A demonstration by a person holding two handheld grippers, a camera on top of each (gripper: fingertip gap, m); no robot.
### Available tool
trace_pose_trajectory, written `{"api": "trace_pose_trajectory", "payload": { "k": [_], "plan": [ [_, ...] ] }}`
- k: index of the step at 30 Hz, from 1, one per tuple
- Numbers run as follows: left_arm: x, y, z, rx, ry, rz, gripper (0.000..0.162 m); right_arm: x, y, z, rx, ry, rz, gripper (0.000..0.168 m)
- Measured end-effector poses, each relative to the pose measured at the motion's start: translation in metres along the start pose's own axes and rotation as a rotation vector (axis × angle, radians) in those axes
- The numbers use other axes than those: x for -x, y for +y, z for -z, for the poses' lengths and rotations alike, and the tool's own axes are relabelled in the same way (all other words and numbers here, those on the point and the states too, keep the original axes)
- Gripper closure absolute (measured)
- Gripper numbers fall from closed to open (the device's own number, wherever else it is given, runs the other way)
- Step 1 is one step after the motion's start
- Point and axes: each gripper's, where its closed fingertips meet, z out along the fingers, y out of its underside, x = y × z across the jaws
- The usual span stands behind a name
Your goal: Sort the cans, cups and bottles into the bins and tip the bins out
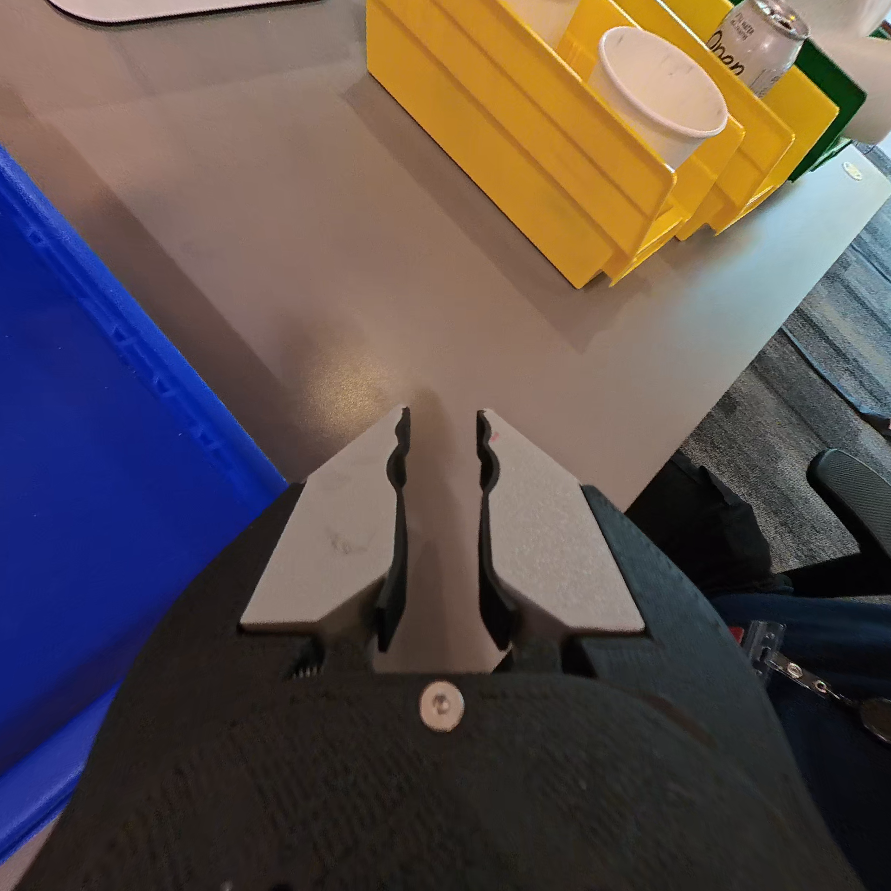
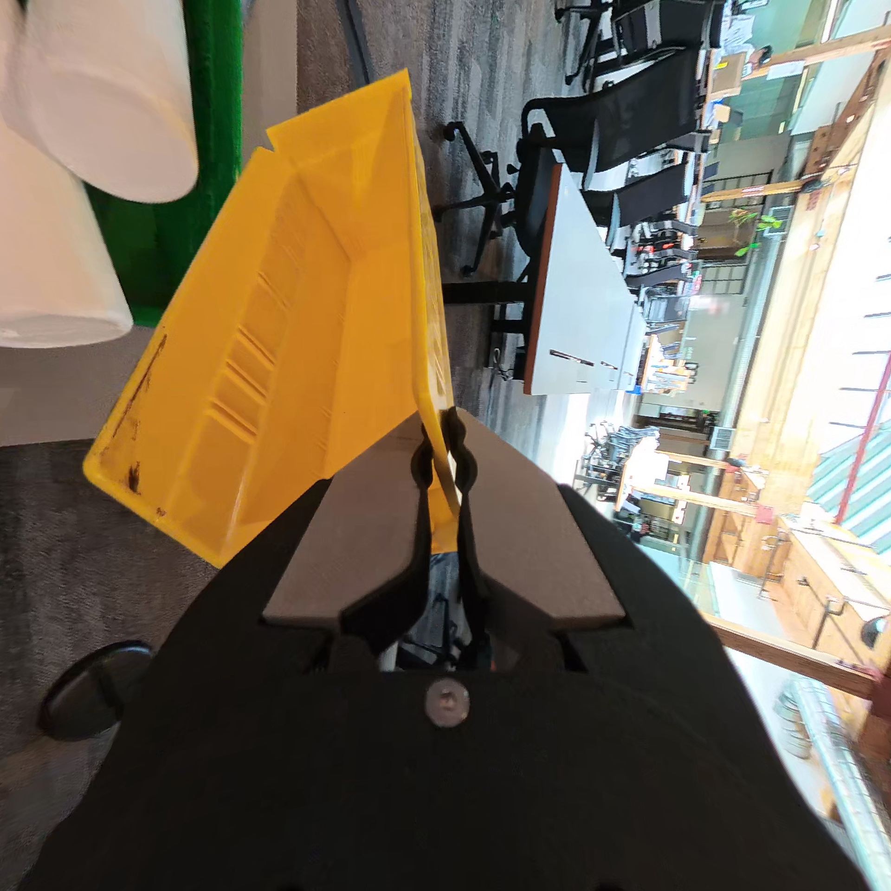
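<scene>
In the left wrist view my left gripper [image 1: 442, 419] is open and empty, low over the grey table [image 1: 289, 250]. Ahead to the right stand yellow bins [image 1: 506, 159] side by side; the near one holds a white paper cup [image 1: 660, 91], and a clear can [image 1: 762, 43] stands in a farther one. In the right wrist view my right gripper [image 2: 446, 434] is shut on the rim of an empty yellow bin [image 2: 289, 337], held tipped on its side in the air. White cups [image 2: 96, 96] lie by a green bin [image 2: 212, 120] at the upper left.
A large blue crate [image 1: 96, 434] stands close on my left gripper's left. The table edge [image 1: 723, 414] runs diagonally on the right, with carpet and a chair beyond. In the right wrist view, office chairs [image 2: 602, 159] and a white desk [image 2: 578, 299] stand behind the tipped bin.
</scene>
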Motion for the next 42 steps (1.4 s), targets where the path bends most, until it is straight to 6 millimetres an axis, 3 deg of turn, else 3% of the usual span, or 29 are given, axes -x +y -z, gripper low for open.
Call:
{"api": "trace_pose_trajectory", "payload": {
  "k": [8,16,20,24,30,36,42],
  "plan": [
    [0.000,0.000,0.001,0.001,-0.006,-0.003,0.136,-0.005,0.017,0.007,-0.024,0.040,0.004,0.167],
    [0.000,-0.002,-0.001,0.000,0.001,-0.003,0.137,0.011,0.060,0.040,-0.108,-0.023,-0.007,0.166],
    [-0.003,-0.002,-0.002,0.002,0.002,-0.008,0.136,0.028,0.088,0.063,-0.170,-0.041,-0.033,0.166],
    [-0.006,-0.003,-0.002,0.002,0.004,-0.015,0.136,0.061,0.112,0.078,-0.228,-0.134,-0.064,0.166],
    [-0.014,-0.001,-0.005,0.017,0.006,-0.032,0.135,0.087,0.129,0.073,-0.244,-0.162,-0.084,0.167],
    [-0.012,0.003,-0.005,0.023,-0.001,-0.028,0.136,0.091,0.153,0.071,-0.245,-0.152,-0.125,0.166],
    [-0.011,0.001,-0.005,0.019,-0.004,-0.029,0.136,0.097,0.168,0.083,-0.279,-0.155,-0.168,0.166]
  ]
}}
